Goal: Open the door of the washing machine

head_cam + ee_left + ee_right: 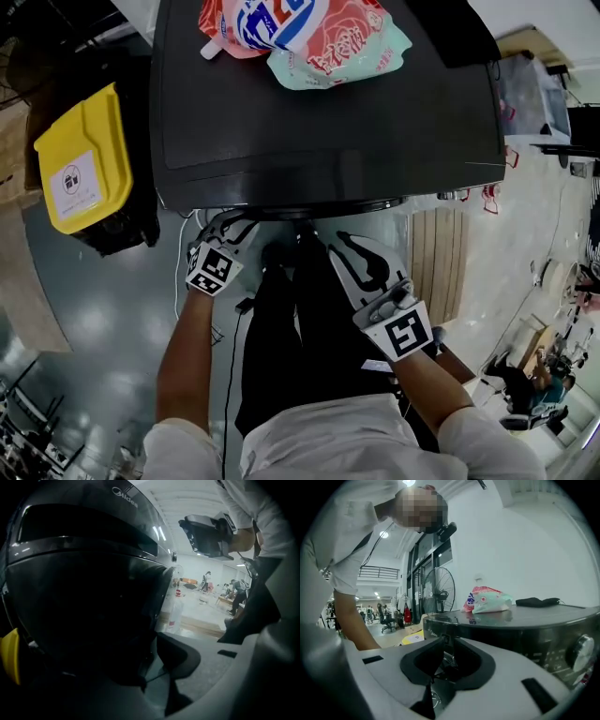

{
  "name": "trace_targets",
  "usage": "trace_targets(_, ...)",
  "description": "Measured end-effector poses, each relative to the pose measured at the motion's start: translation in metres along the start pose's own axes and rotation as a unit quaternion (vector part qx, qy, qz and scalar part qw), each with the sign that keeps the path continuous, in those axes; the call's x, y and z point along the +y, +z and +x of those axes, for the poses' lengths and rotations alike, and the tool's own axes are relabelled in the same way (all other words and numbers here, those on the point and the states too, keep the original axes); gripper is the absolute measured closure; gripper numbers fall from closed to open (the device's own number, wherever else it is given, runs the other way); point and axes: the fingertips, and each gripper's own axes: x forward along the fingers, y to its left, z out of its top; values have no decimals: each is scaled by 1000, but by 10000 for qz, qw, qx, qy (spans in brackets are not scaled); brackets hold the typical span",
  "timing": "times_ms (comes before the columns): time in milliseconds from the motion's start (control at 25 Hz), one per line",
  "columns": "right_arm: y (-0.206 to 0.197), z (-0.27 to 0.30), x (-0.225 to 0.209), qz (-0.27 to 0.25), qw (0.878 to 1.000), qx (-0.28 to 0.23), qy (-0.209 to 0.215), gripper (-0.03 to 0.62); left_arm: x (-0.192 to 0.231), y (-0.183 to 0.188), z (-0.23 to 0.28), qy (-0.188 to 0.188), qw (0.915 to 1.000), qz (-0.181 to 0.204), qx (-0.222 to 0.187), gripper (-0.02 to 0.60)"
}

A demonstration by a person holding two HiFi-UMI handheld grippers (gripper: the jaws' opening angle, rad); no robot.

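Observation:
The black washing machine stands in front of me, seen from above in the head view. Its dark round door fills the left gripper view. My left gripper is tucked under the machine's front edge, right at the door. The door's right rim sits at the gap of my left gripper; one black pad shows beside it, the other is lost in the dark. My right gripper hovers just right of it, off the machine's front, jaws a little apart and empty.
Detergent bags and a black cloth lie on the machine's top. A yellow-lidded bin stands to its left. A control knob is on the front panel. A fan stands behind. My legs are close to the front.

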Motion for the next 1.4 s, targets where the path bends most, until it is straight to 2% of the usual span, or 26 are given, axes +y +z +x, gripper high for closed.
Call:
trace_targets(240, -7, -6, 3, -16, 9998, -25, -186, 511, -4, -2, 1, -162, 9996, 137, 189, 491)
trace_targets(360, -7, -12, 6, -27, 9995, -61, -304, 511, -9, -6, -1, -86, 9998, 66, 196, 491)
trace_targets(520, -4, -26, 2, 12, 9980, -147, -619, 511, -22, -11, -7, -165, 9997, -35, 186, 492)
trace_targets(640, -7, -47, -1, -2, 9959, -176, -882, 511, -40, -15, -13, -16, 9996, -180, 195, 492)
trace_targets(840, -19, -98, -9, 87, 9883, -190, -1511, 511, -83, -22, -19, 104, 9989, -402, 207, 494)
trace_targets(1040, -48, -163, -14, 317, 9773, 65, -2091, 511, -133, -31, -21, 154, 9972, -612, 397, 497)
trace_targets(1240, -58, -224, -20, 627, 9579, -492, -2757, 511, -192, -39, -13, 79, 9941, -906, 592, 499)
trace_targets(1400, -71, -266, -12, 738, 9498, -498, -2998, 513, -241, -40, -6, 127, 9922, -1079, 607, 499)
